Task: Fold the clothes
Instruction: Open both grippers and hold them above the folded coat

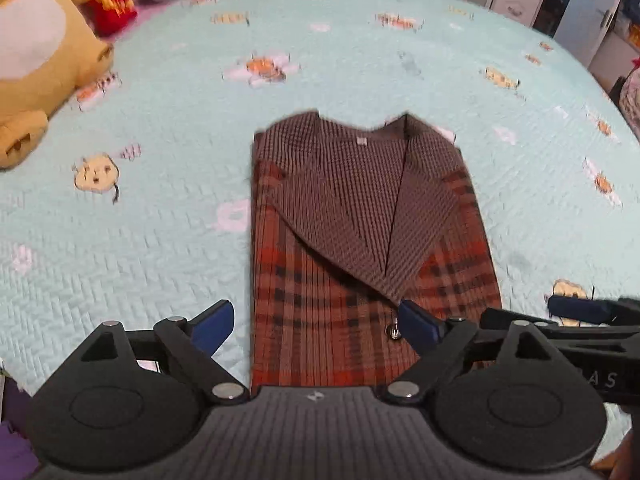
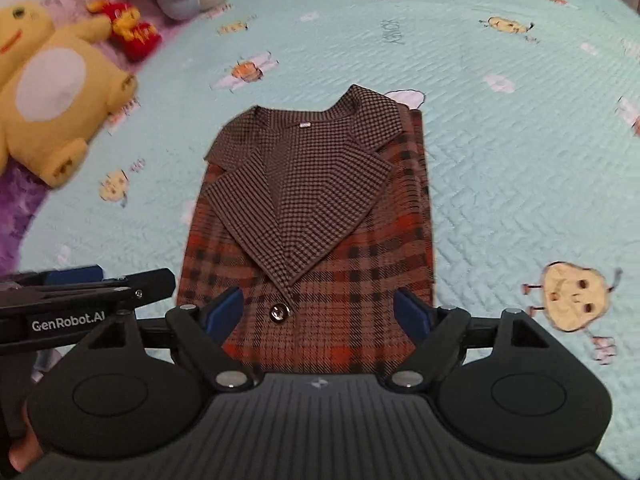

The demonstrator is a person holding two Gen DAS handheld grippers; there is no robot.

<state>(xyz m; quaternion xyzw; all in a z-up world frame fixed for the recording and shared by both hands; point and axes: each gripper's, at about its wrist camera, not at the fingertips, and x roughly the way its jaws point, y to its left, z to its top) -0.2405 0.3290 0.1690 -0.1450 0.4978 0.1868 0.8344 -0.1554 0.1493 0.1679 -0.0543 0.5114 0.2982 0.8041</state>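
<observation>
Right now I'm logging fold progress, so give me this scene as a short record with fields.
surface: pale green quilted bedspread
garment: plaid jacket, lying flat, sides folded in, lapels up
button: one, below the lapel tip
left gripper: open, above the hem, holding nothing
right gripper: open, above the hem, holding nothing
nearby: yellow plush toy at far left

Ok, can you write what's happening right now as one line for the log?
step: fold clothes | plaid jacket: folded narrow, flat on bee quilt | left tongs: open, empty | right tongs: open, empty
</observation>
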